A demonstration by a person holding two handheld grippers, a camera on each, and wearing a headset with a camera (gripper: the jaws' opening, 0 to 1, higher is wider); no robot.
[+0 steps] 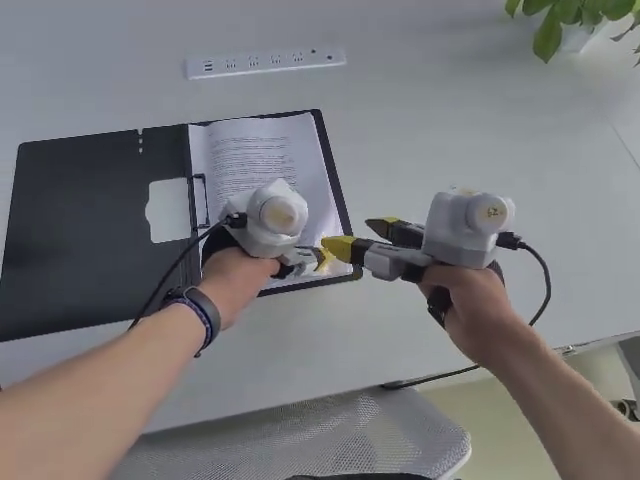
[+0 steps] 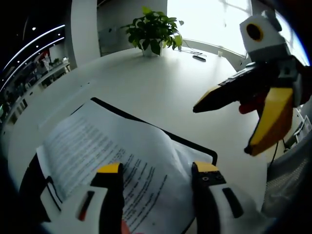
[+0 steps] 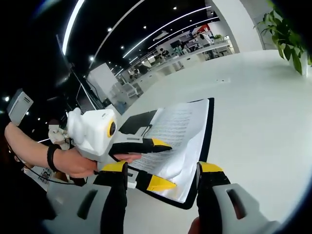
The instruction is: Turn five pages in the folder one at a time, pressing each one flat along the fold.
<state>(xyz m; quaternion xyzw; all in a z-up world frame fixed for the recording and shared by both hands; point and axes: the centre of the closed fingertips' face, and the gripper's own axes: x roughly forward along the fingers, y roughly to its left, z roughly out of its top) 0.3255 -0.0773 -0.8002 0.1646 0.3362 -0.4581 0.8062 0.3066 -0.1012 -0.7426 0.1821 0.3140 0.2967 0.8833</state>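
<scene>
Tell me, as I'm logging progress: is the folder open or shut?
Open: the folder lies spread on the table, its black cover out to the left and a printed page face-up on the right.

Black folder (image 1: 90, 230) open flat on white table (image 1: 450, 120), stack of printed pages (image 1: 260, 160) on its right half

Left hand-held gripper (image 2: 157, 169), jaws apart, hangs over the folder page (image 2: 97, 144).

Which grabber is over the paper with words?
The left gripper: its open jaws sit over the printed page. The right gripper is off beside the folder.
</scene>
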